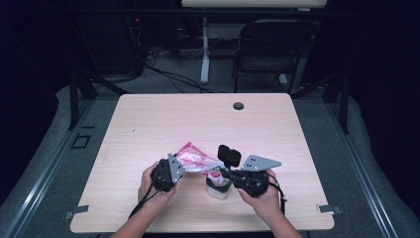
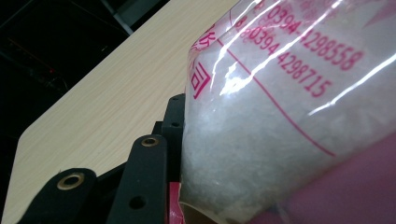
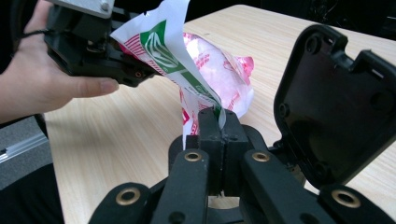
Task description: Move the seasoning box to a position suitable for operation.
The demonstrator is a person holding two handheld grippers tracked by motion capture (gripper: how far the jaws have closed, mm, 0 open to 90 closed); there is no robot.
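Observation:
A clear plastic bag point(image 1: 194, 159) with pink print and white granules inside hangs tilted between both grippers above the table point(image 1: 148, 124). My left gripper point(image 1: 179, 167) is shut on the bag's fat end; in the left gripper view the bag point(image 2: 280, 116) presses against one black finger point(image 2: 173, 126) and hides the other. My right gripper point(image 3: 218, 122) is shut on a torn strip of the bag point(image 3: 205, 70) with green and red print. In the high view the right gripper point(image 1: 221, 173) sits just above a small clear cup point(image 1: 218, 189) holding something white.
A black plate point(image 3: 336, 102) on the right gripper stands up beside its jaws. The table has a cable hole point(image 1: 238, 105) at the back and metal clamps point(image 1: 329, 208) at its front corners. A dark chair point(image 1: 270, 49) stands behind the table.

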